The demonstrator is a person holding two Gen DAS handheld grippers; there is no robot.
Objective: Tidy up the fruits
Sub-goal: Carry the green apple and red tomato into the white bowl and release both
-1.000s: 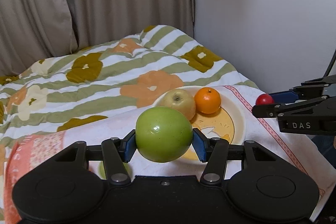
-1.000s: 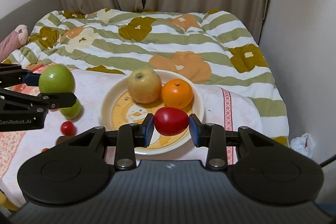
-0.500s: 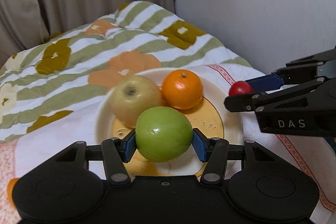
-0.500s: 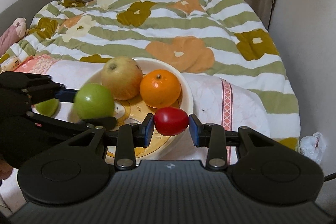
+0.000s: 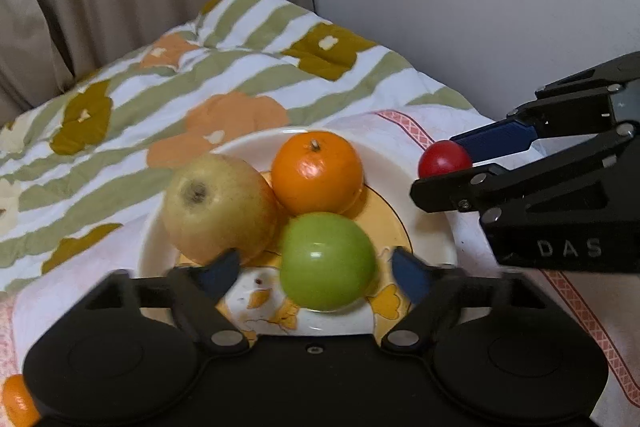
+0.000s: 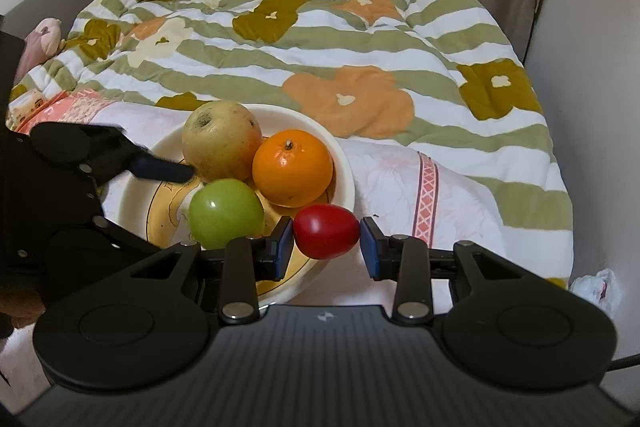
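Observation:
A cream plate (image 5: 420,167) (image 6: 344,163) holds a yellow apple (image 5: 218,205) (image 6: 222,141), an orange (image 5: 318,173) (image 6: 292,169) and a green apple (image 5: 326,261) (image 6: 226,213). My left gripper (image 5: 316,273) is open, its blue pads apart on either side of the green apple, which rests on the plate. My right gripper (image 6: 326,245) is shut on a red tomato (image 6: 326,231) (image 5: 444,159) and holds it over the plate's right rim. In the left wrist view the right gripper (image 5: 444,167) comes in from the right.
The plate stands on a white and pink cloth (image 6: 400,179) over a flowered, striped quilt (image 6: 320,39). Another orange fruit (image 5: 16,401) lies at the lower left. A wall is close on the right, curtains behind. A crumpled white bag (image 6: 596,287) lies on the floor.
My left gripper has opened and let the green apple down onto the plate in front of the other two fruits. My right gripper, with the tomato, has moved closer to the plate's rim.

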